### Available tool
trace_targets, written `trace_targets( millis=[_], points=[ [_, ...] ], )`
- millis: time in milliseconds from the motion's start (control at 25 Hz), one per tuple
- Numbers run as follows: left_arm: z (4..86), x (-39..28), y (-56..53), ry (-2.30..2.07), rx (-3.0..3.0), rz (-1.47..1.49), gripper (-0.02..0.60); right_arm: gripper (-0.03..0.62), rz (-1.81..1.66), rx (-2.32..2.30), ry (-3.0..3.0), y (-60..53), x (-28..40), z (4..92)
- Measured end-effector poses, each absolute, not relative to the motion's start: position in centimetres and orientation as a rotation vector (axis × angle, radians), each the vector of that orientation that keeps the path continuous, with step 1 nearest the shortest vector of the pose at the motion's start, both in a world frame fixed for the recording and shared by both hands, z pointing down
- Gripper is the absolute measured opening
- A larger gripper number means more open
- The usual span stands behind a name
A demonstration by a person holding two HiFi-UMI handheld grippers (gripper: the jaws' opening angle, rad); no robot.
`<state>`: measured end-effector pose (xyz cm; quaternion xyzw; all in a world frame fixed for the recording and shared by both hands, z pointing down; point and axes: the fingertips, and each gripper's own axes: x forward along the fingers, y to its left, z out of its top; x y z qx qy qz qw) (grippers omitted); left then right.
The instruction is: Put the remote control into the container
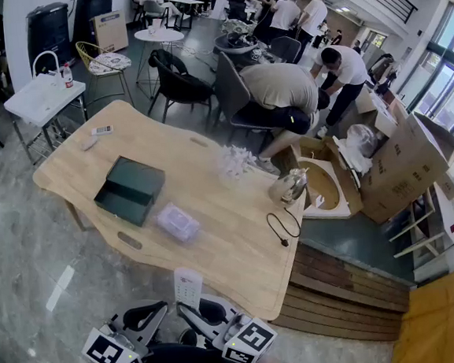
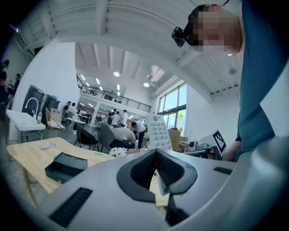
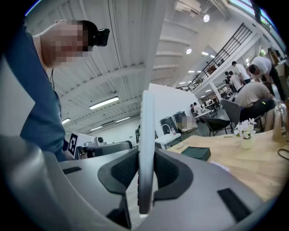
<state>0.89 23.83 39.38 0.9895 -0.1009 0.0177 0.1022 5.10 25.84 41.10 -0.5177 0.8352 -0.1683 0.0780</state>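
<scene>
Head view: remote control [image 1: 188,287] held upright in right gripper [image 1: 195,308], by the surface's [image 1: 241,247] near edge; dark open container [image 1: 131,190] well ahead, slightly left.
Left gripper view: left gripper [image 2: 156,168] jaws together, empty; white keypad faces it.
Right gripper view: jaws clamped on the remote, seen edge-on, long axis vertical.

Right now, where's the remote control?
Head view, bottom centre: the remote control stands upright, clamped in the right tool, at the near edge of the table.

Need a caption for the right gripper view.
Right gripper jaws clamp the white remote control edge-on; dark container sits on the wooden table beyond.
</scene>
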Motion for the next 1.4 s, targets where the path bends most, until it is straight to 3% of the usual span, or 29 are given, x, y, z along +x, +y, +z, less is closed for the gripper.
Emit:
trace_targets(
  millis=[920,1400],
  points=[
    [40.1,2.7,23.0,-0.451,2.927,0.068,0.091,0.100,-0.552,-1.394,2.535,23.9,7.4,41.6],
    [40.2,1.2,12.4,-0.462,2.928,0.023,0.091,0.100,-0.578,-1.428,2.584,13.4,6.3,42.5]
  ],
)
